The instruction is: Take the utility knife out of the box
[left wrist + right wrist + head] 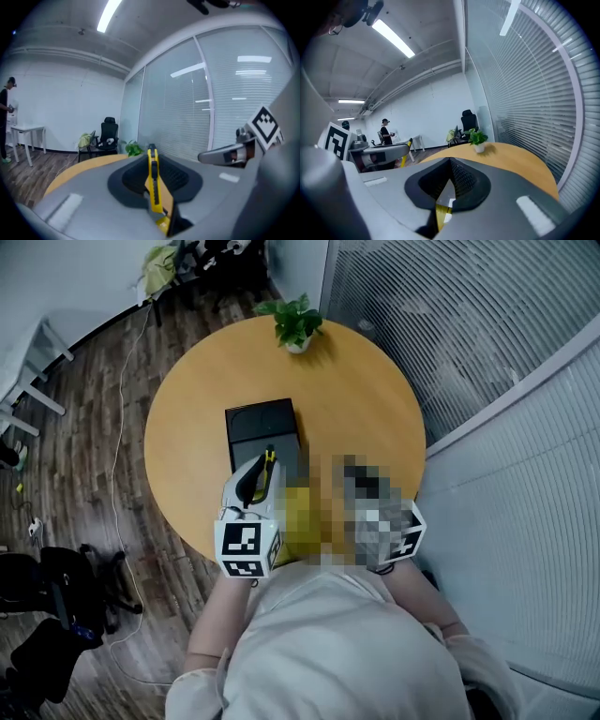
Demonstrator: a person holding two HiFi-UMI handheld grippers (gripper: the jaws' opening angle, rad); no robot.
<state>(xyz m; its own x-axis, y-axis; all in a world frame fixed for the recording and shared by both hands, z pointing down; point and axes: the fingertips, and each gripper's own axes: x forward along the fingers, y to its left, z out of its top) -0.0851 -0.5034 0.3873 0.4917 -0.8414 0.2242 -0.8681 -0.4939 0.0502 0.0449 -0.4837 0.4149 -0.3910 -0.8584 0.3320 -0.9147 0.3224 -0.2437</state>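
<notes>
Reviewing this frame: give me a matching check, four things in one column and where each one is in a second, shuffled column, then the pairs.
Things:
1. utility knife
2. potted plant
3. black box
4. yellow box

Places:
A. flat on the table, near its middle
B. pinched in the right gripper
C. at the table's far edge
D. clamped in the left gripper, held above the table

Pairs: 1-D, 2-C, 3-A, 4-B
</notes>
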